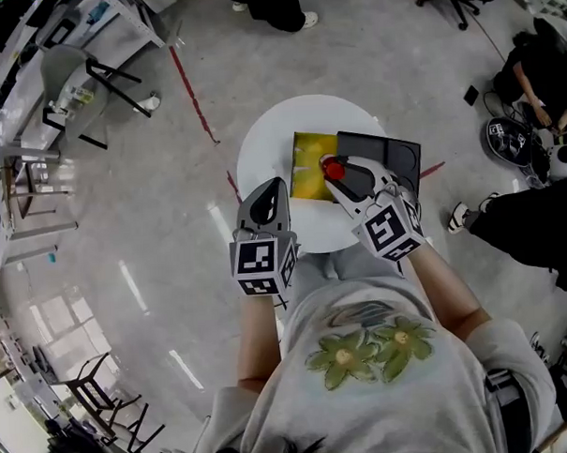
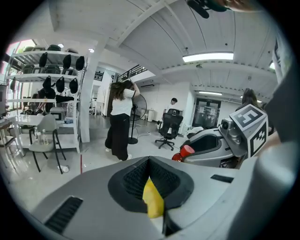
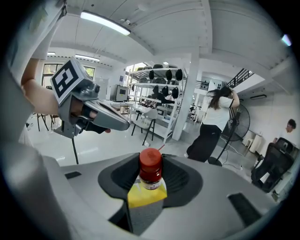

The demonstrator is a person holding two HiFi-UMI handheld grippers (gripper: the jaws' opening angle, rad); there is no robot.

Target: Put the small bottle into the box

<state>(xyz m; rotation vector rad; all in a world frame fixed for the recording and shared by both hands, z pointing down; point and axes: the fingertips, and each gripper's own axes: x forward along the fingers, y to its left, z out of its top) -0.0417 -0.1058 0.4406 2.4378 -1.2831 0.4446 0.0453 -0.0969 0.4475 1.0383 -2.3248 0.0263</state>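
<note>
The small bottle (image 1: 334, 169) has a red cap and a yellow label. My right gripper (image 1: 342, 174) is shut on it and holds it over the open box (image 1: 309, 168), whose inside is yellow and whose black lid (image 1: 398, 155) lies folded back to the right. In the right gripper view the bottle (image 3: 151, 171) stands upright between the jaws of the right gripper (image 3: 151, 183). My left gripper (image 1: 269, 188) hovers at the table's front left, its jaws together with nothing in them. In the left gripper view the left gripper (image 2: 149, 161) shows a closed tip, and the red cap (image 2: 186, 151) appears at the right.
The box rests on a small round white table (image 1: 270, 142). A red tape line (image 1: 191, 93) crosses the floor behind it. People sit and stand at the right (image 1: 537, 224). A chair (image 1: 94, 79) and shelving stand at the far left.
</note>
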